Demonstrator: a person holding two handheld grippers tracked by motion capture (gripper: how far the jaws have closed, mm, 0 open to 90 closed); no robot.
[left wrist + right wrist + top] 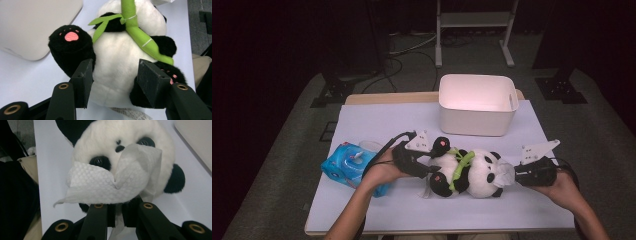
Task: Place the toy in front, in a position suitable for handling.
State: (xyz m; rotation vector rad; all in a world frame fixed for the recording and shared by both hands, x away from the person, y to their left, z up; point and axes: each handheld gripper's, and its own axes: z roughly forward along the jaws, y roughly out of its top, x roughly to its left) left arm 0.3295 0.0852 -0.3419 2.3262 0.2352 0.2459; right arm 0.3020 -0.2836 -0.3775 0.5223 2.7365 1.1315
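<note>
A plush panda lies on its back on the white table, with a green bamboo stalk across its chest. My left gripper grips the panda's lower body: in the left gripper view its pads press into the white belly between the black legs. My right gripper is shut on a white wipe. In the right gripper view the wipe drapes over the panda's face, covering the mouth and part of one eye.
A blue pack of wipes lies at the left, beside the person's left hand. A white rectangular bin stands at the back, just beyond the panda. The table's front edge runs close under both forearms.
</note>
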